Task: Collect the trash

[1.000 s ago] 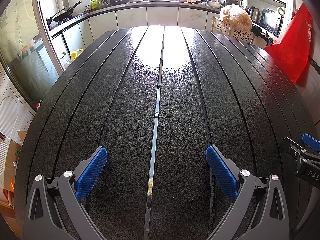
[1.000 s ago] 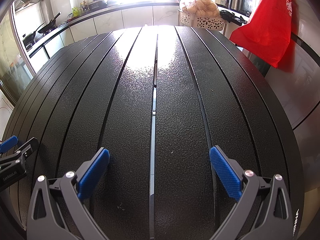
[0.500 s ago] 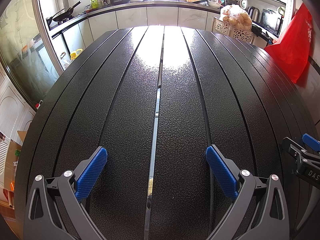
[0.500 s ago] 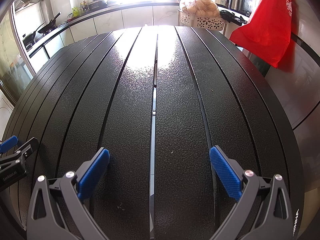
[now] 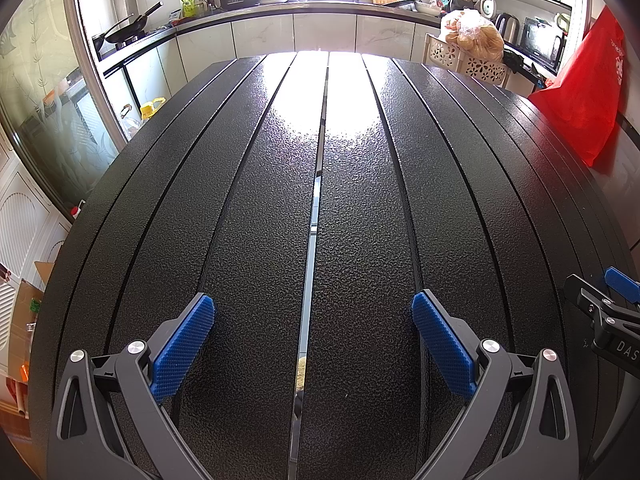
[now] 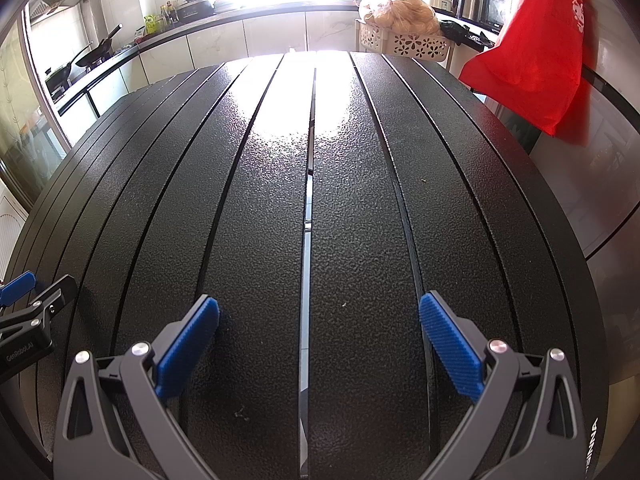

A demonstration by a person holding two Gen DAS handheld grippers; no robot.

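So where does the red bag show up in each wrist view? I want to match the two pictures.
Left wrist view: the red bag hangs at the far right edge, upper part of the picture, beyond the black slatted table.
Right wrist view: the red bag fills the upper right, larger and closer.
Shared landmark: the white perforated basket with a bag of round produce, just left of the red bag in both.

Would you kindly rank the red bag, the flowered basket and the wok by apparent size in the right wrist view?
1. Red bag
2. Flowered basket
3. Wok
Distances differ, so true sizes stay unsure.
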